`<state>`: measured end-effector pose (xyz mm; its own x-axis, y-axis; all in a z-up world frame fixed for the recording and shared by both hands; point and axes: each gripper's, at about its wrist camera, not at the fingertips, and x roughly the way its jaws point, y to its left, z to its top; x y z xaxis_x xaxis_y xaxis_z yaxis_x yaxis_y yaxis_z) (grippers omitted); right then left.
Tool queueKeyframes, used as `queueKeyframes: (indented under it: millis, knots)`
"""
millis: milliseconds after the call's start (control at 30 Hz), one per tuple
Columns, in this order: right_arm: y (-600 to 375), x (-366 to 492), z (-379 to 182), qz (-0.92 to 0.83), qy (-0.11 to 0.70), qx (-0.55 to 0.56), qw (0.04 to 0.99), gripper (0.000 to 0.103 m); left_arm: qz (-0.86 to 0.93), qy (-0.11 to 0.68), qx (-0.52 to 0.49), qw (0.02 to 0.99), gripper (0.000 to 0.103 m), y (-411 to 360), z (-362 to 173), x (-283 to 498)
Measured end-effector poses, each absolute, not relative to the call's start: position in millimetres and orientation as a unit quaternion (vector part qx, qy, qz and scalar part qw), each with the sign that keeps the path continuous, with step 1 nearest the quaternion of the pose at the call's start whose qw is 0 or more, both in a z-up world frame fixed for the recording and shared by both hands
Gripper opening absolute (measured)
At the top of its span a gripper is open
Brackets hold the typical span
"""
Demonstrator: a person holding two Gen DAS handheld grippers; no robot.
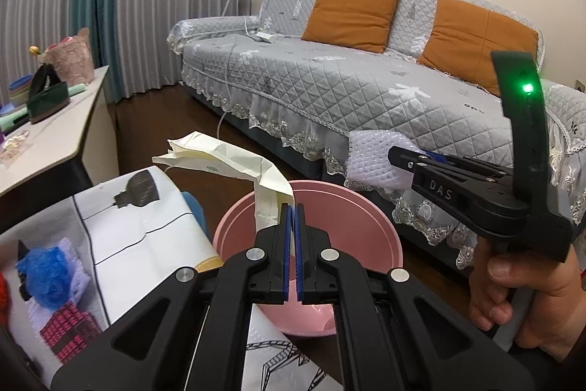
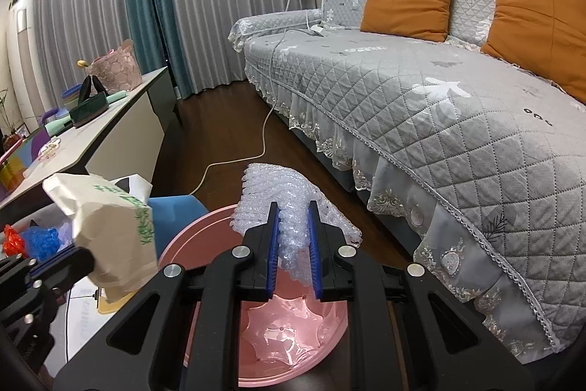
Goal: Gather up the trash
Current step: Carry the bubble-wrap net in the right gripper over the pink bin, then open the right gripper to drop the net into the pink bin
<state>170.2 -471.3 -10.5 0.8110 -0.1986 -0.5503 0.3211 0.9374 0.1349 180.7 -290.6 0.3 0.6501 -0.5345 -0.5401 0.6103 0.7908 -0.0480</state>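
Lettering "DAS" shows on our right hand-held gripper (image 1: 397, 154) in the left wrist view, where it pinches bubble wrap (image 1: 373, 158) at far right. Our left hand-held gripper (image 1: 292, 213) is pressed together on crumpled paper (image 1: 234, 160) above the pink bin (image 1: 381, 229).

From the right wrist, bubble wrap (image 2: 278, 200) sits clamped over the pink bin (image 2: 194, 237); the paper's (image 2: 110, 226) green print is unreadable.

L gripper (image 1: 292, 207) jaws clamped, R gripper (image 2: 293, 207) jaws gripping
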Motion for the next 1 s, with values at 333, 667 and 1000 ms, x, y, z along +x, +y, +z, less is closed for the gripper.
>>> queueKeyframes:
  millis: [333, 667, 1000]
  knots:
    - [-474, 177, -18, -0.141, 0.285, 0.106, 0.942, 0.015, -0.324, 0.297, 0.066, 0.896, 0.002, -299, -18, 197]
    - [-475, 182, -23, -0.14, 0.29, 0.106, 0.941, 0.016, -0.33, 0.305, 0.064, 0.891, 0.002, -303, -23, 203]
    - [-482, 180, -26, -0.162, 0.29, 0.106, 0.937, 0.043, -0.328, 0.324, 0.056, 0.886, 0.005, -298, -24, 203]
